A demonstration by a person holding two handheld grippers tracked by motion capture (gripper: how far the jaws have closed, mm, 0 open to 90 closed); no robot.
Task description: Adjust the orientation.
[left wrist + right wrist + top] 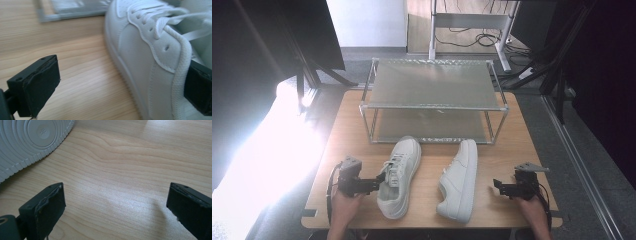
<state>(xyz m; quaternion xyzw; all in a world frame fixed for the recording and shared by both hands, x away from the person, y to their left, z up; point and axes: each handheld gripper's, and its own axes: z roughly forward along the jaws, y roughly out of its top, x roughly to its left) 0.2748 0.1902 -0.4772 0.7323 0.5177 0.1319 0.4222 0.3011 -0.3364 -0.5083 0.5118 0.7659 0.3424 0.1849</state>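
Sneaker (400, 176) on the tabletop (507, 150), upright, is straddled at its soft padded collar by the open left tool (380, 182); light and pliable, it is judged best pinched there. The right tool (497, 185) is held open, empty.

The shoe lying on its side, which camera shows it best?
The high view: the tipped shoe appears whole there, lying on its side on the table. The right gripper view catches just part of its ribbed sole. The left gripper view faces the upright shoe instead.

left tongs (378, 183): jaws wide apart, level, pointing right | right tongs (498, 186): jaws wide apart, level, pointing left
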